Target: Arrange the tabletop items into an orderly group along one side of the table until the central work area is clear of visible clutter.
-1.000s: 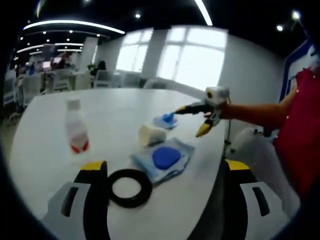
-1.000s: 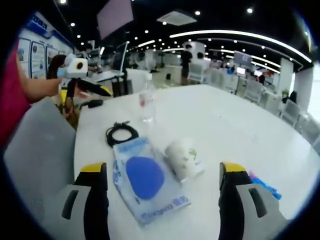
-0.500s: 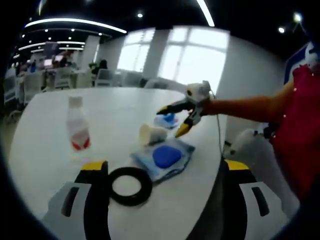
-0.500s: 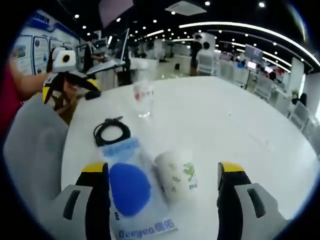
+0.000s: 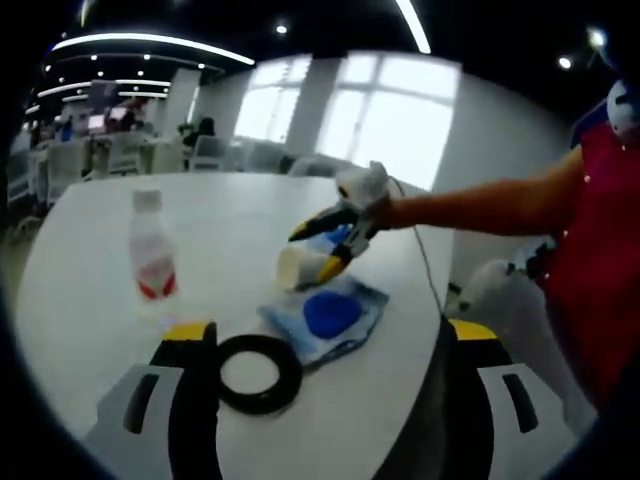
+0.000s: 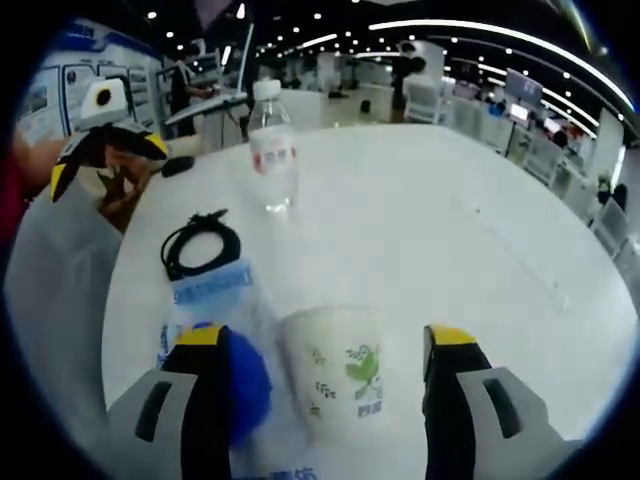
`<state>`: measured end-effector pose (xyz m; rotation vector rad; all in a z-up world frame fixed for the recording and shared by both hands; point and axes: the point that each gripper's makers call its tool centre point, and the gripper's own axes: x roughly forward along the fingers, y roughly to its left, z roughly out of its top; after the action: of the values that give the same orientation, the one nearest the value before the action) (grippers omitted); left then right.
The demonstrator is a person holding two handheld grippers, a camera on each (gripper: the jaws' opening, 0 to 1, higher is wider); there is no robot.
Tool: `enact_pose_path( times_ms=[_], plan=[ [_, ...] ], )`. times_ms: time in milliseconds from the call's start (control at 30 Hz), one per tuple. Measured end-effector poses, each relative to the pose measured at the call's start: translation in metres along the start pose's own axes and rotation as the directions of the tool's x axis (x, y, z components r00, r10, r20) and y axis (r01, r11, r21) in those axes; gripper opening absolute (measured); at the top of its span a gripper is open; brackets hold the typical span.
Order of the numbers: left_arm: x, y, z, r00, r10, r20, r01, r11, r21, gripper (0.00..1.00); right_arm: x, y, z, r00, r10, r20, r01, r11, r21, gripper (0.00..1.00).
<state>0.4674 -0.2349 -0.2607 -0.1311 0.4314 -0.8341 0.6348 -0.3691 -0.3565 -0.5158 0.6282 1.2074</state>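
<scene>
Both jaws of the right gripper are spread wide, one on each side of the paper cup, which lies on its side on the white table; they are not closed on it. Just beside the cup lies a clear packet with a blue disc, then a coiled black cable, and farther away a water bottle stands upright.

In the left gripper view the left gripper is also wide open and holds nothing; the cable lies just beside its left jaw. The right gripper reaches at the cup.
</scene>
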Motion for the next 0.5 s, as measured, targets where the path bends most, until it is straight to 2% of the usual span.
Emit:
enact_pose_path(
  times_ms=[67,300,500],
  plan=[
    [0.0,0.0,0.001,1.0,0.001,0.005,-0.001,1.0,-0.004,0.89,0.003,0.0,-0.005,0.999,0.008,-0.031,-0.008,1.0,-0.005,0.74],
    [0.0,0.001,0.001,1.0,0.001,0.007,-0.001,1.0,-0.009,0.89,0.011,0.0,-0.006,0.997,0.036,-0.071,-0.037,0.999,-0.005,0.66],
    [-0.001,0.0,0.003,1.0,-0.002,0.012,0.002,1.0,-0.008,0.88,0.015,-0.001,-0.012,0.988,0.061,-0.143,-0.062,0.998,-0.006,0.58]
  ],
)
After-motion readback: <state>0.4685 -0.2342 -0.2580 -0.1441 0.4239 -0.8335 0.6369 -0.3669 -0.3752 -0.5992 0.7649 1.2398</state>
